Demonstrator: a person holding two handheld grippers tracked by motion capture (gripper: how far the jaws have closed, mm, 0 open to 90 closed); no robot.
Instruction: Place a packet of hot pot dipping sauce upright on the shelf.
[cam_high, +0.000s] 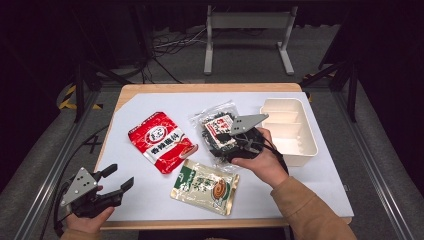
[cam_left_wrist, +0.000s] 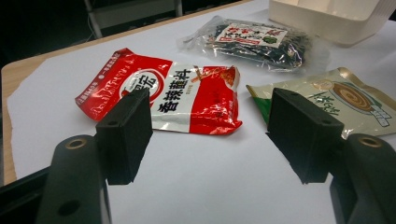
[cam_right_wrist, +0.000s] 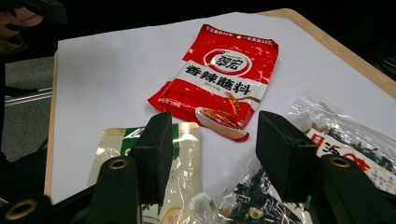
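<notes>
While the right hand (cam_high: 260, 157) reaches in from the lower right, sleeve angled toward table centre, its right gripper (cam_high: 226, 144) sits low over the near end of the clear packet of dark dried food (cam_high: 220, 131). Jaws apart, nothing pressed between them; the packet lies under them on the white sheet (cam_high: 310, 175), beside the cream tray (cam_high: 305, 155). Left gripper (cam_high: 119, 176) rests at the near-left table edge, jaws spread and empty, aimed at the red sachet (cam_left_wrist: 163, 93).

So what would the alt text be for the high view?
A person's right hand-held gripper hovers over a clear bag of dark dried food, beside a red packet, a green-and-cream packet and a cream tray.
</notes>
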